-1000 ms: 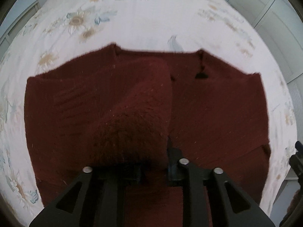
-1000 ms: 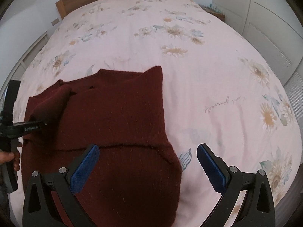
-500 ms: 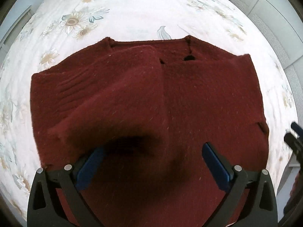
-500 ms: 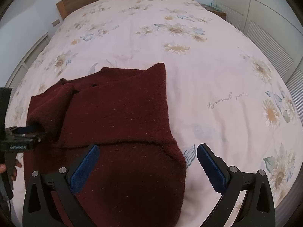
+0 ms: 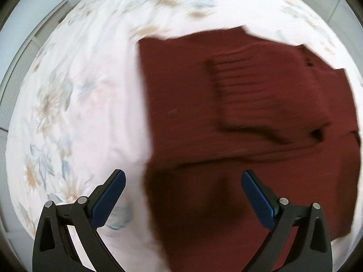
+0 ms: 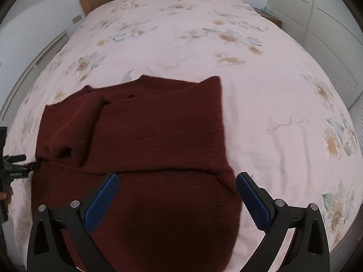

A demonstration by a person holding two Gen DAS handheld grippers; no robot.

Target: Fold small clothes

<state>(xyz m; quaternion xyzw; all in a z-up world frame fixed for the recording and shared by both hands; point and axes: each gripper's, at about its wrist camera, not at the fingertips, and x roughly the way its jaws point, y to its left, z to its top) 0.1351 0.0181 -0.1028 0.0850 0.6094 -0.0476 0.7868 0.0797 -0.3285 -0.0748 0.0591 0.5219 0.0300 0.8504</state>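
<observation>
- Left wrist view: the dark red sweater (image 5: 249, 117) lies flat on the bed (image 5: 79, 90), its left sleeve (image 5: 267, 99) now folded across the chest.
- The left claw (image 5: 181, 195), clamped on that sleeve a second ago, has let go (jaws spread, nothing between) and shifted to the sweater's left edge.
- Right claw (image 6: 177, 197) hovers apart, empty; I judge the bottom fold comes next.

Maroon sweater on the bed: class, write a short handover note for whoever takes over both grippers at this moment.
Left gripper: open and empty, jaws just opened; it let go of the sleeve.
Right gripper: open, empty, above the hem end.
Maroon sweater: flat on the floral bedspread.
Done: left sleeve folded onto the body.
Left: fold the body up, probably from the hem.
</observation>
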